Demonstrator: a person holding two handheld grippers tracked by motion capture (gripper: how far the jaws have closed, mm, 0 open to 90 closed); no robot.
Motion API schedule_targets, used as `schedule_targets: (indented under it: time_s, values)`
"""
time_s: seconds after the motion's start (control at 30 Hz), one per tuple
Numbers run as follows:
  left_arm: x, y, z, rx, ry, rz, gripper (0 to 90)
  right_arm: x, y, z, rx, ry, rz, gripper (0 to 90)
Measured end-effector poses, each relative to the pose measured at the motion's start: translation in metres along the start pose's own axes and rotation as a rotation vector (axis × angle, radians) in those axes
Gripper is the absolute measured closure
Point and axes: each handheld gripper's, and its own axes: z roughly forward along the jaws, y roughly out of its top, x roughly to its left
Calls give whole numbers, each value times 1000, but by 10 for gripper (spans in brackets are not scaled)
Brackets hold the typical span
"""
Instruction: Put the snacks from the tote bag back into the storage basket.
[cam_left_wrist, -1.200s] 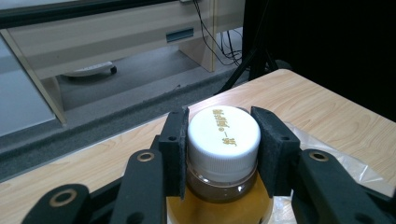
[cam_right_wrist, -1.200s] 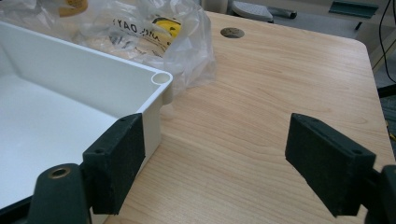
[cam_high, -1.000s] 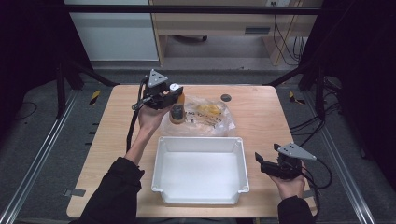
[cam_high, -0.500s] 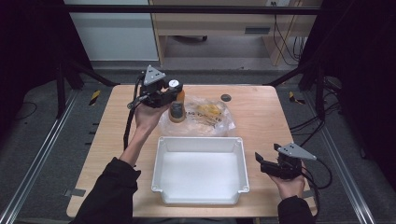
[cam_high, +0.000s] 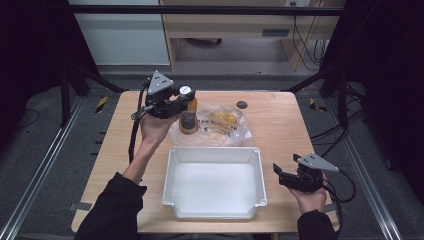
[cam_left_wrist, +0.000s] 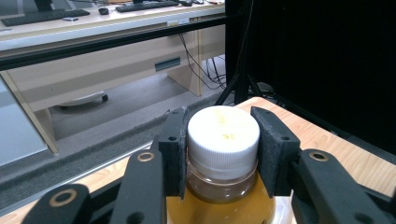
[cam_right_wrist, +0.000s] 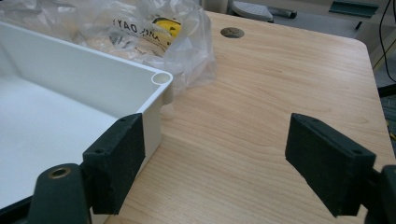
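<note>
Bottle of amber liquid with a white cap is held by the left gripper, closed on the cap, near the far edge of the bench. It is judged rigid, fairly heavy and smooth; the ribbed cap gives the surest hold. The right gripper is open beside the white tub. A plastic bag lies behind the tub.

A round dark grommet is set in the wooden tabletop, above the frame's centre. A pale desk is seen along the top edge, with cables hung at its right.
</note>
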Motion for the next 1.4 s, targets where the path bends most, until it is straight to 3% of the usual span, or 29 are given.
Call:
schedule_targets:
  time_s: [0.63,1.4]
  values:
    - [-25,-14,-20,-3,-52,33,587,0,0,0,2,-2,-2,200]
    - [-49,-50,-40,14,-112,34,587,2,0,0,5,-3,-4,200]
